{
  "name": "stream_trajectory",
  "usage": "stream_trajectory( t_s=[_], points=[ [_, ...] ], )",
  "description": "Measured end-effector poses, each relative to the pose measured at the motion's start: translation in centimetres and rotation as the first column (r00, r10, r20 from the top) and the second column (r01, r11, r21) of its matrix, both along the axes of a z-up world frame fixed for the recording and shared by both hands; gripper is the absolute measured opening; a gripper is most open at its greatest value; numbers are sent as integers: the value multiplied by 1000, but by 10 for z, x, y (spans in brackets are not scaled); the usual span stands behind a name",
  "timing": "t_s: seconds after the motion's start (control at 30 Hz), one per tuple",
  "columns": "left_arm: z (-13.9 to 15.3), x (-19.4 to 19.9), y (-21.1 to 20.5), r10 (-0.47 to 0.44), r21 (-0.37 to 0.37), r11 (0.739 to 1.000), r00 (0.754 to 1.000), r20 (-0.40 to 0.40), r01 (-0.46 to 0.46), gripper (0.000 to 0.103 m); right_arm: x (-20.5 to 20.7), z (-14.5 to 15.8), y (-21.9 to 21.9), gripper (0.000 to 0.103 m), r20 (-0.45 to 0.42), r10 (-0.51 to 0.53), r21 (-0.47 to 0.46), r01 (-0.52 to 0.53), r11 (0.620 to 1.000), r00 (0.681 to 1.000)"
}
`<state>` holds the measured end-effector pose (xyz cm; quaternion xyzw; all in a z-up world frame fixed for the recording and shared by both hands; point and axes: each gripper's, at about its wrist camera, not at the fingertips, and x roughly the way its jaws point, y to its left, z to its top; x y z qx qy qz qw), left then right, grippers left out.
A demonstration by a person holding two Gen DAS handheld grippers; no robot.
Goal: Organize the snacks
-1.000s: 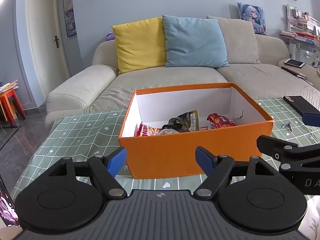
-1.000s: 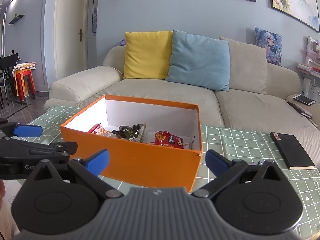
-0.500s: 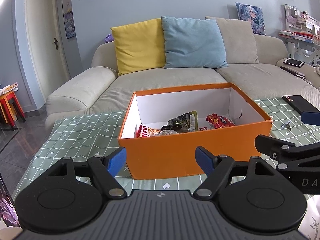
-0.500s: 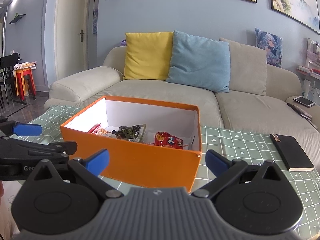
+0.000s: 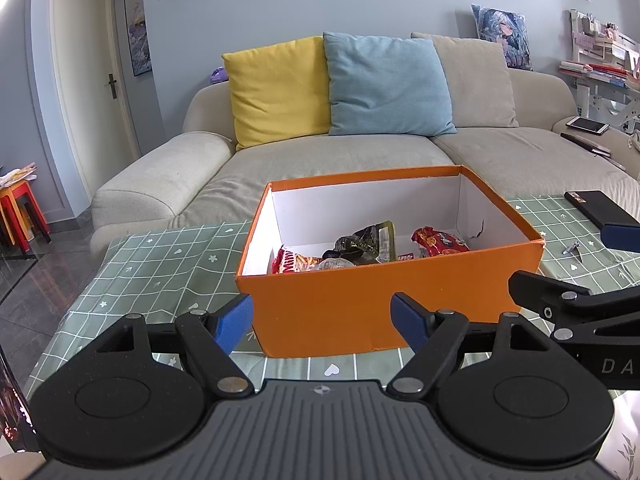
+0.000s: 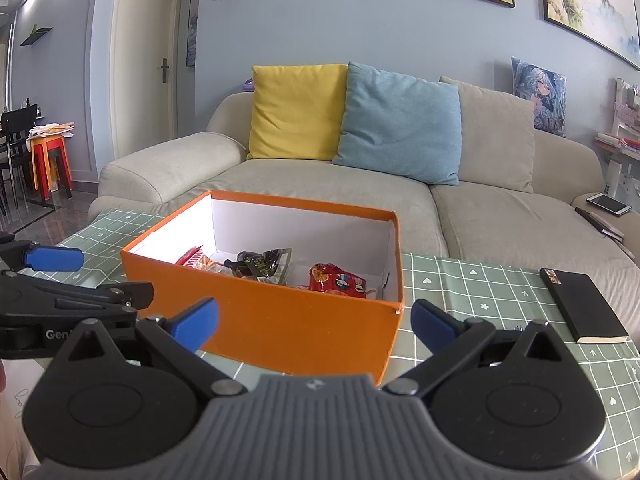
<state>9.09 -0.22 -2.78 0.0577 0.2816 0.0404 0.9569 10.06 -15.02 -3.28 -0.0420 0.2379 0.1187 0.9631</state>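
A: Where's the box (image 5: 384, 304)?
B: Centre frame on the surface (image 5: 160, 264), long axis left-right, snacks (image 5: 362, 246) inside.
A: Fingers?
B: Left gripper (image 5: 322, 320) and right gripper (image 6: 314, 322) wide apart, empty.

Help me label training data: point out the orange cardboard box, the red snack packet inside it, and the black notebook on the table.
orange cardboard box (image 5: 384, 304), left wrist view, front wall.
red snack packet (image 6: 338, 282), right wrist view, printed face.
black notebook (image 6: 582, 304), right wrist view, cover.
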Motion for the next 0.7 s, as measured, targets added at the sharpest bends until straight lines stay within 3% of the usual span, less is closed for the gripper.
stream_trajectory(
  t_s=[0.7],
  points=[
    [-2,0,-1,9,-3,1000,1000,-11,-9,92,0,0,0,99,0,1,0,-1,1000,1000]
  ],
)
